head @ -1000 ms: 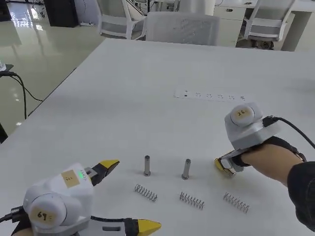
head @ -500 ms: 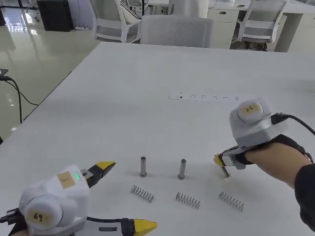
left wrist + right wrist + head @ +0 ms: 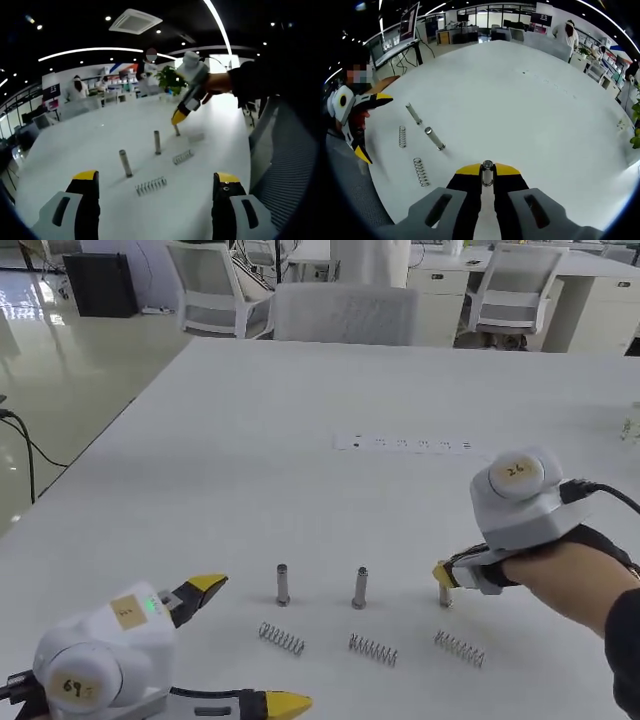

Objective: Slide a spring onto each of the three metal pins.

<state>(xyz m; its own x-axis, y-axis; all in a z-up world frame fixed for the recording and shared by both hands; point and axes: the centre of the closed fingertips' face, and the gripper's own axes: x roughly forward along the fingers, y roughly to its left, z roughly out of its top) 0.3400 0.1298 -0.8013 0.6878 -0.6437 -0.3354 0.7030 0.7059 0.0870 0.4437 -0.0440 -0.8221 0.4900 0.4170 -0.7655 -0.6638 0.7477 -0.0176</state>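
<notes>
Yellow-tipped jaws of the left gripper (image 3: 245, 645) are spread wide at 7 o'clock of the head view, with nothing between them. At 2 o'clock from it the left pin (image 3: 283, 584) is stood upright on the table (image 3: 250, 440). The left spring (image 3: 281, 638) is laid flat at 6 o'clock of that pin, near but apart. The middle pin (image 3: 360, 587) and middle spring (image 3: 372, 649) are arranged likewise. The right pin (image 3: 445, 598) is clamped near its top by the right gripper (image 3: 444, 575), whose jaws are closed to the pin's width. The right spring (image 3: 459, 648) is laid at 6 o'clock of it. No spring is yet fitted.

The springs are judged to be light, easily squashed sideways and liable to roll. Each is best taken across its middle coils with light pressure, so that one open end can be presented to a pin top. The pins are judged stiff, smooth and easily toppled, so steadying low on the shaft is advised.
</notes>
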